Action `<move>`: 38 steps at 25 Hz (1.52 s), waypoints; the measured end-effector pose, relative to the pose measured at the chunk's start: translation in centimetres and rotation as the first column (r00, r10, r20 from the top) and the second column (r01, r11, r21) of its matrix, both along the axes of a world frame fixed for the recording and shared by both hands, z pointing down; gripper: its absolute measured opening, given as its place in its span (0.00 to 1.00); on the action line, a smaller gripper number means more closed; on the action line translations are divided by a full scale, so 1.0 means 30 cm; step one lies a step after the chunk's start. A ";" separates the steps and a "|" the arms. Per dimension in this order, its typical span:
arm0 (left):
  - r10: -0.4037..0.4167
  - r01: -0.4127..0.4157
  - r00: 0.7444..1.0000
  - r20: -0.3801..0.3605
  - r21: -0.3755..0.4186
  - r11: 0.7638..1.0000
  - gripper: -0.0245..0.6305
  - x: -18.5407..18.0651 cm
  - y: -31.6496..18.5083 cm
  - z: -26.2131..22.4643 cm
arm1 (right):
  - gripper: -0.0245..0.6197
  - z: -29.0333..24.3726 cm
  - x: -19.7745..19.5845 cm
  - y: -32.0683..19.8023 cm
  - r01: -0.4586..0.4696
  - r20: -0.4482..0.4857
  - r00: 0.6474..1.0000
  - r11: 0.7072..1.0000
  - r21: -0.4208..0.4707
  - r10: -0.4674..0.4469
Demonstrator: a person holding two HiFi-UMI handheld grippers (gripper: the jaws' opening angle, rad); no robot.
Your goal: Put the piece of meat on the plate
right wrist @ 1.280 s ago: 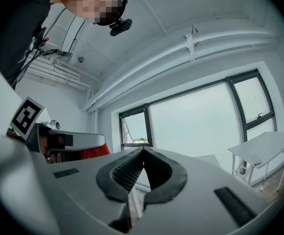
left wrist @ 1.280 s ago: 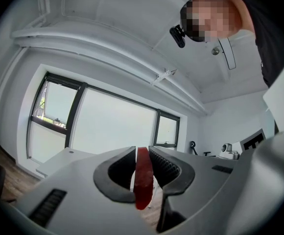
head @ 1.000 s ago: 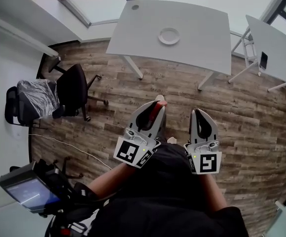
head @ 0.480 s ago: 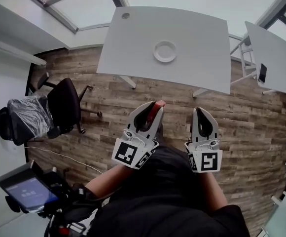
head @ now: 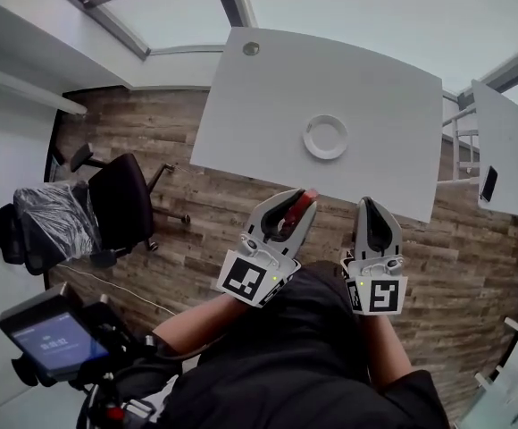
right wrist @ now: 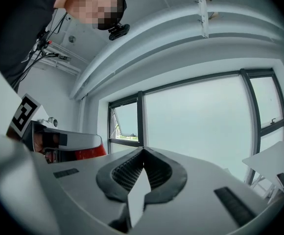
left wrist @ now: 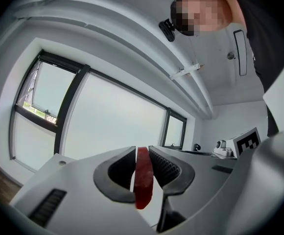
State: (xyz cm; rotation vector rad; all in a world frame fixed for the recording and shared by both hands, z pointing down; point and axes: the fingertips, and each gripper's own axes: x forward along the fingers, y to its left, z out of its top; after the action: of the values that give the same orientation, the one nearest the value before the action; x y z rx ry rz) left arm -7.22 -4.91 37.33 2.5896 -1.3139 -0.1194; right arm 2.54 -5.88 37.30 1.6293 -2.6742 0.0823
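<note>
A thin red piece of meat [left wrist: 143,177] stands on edge between the ribbed pads of my left gripper [left wrist: 142,152], which is shut on it. In the head view the left gripper [head: 302,197] holds the meat [head: 301,209] level above the wooden floor, just short of the white table's [head: 268,96] near edge. A round white plate [head: 326,137] sits bare at the table's middle. My right gripper [head: 372,204] is beside the left one, also level. Its jaws [right wrist: 143,152] meet at the tips with nothing between them.
A black office chair [head: 121,195] and a plastic-wrapped chair [head: 49,217] stand at the left. A second white table [head: 509,141] with a dark phone [head: 491,184] is at the right. A device with a lit screen [head: 49,338] is at lower left. Large windows lie beyond.
Both grippers have travelled forward together over the floor, and the table with its plate now lies much closer. The left gripper keeps its hold on the meat.
</note>
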 end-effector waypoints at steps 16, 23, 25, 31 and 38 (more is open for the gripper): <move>-0.022 0.023 0.997 0.079 -0.012 1.000 0.17 0.134 -0.268 0.125 | 0.05 -0.005 0.064 -0.220 0.032 0.005 0.999 0.999 -0.009 -0.032; 0.012 -0.006 0.975 0.222 -0.024 1.000 0.17 0.174 -0.399 0.348 | 0.05 -0.025 0.130 -0.299 -0.005 -0.002 1.000 1.000 0.026 0.005; 0.025 -0.009 0.965 0.260 -0.064 0.998 0.17 0.179 -0.449 0.414 | 0.05 -0.017 0.135 -0.329 0.003 -0.012 1.000 1.000 0.021 -0.002; -0.038 0.076 0.974 0.223 -0.163 0.984 0.17 0.174 -0.583 0.626 | 0.05 -0.020 0.159 -0.389 0.001 0.061 0.998 1.000 -0.011 -0.001; -0.034 0.094 0.971 0.239 -0.245 0.965 0.17 0.181 -0.668 0.762 | 0.05 -0.062 0.144 -0.405 0.019 0.057 0.998 1.000 -0.018 -0.018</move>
State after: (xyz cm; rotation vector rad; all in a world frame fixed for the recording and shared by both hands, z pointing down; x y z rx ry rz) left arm -1.80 -24.94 60.19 2.3969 -1.3873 0.3318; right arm 6.85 -18.05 35.45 1.6213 -2.7212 0.1549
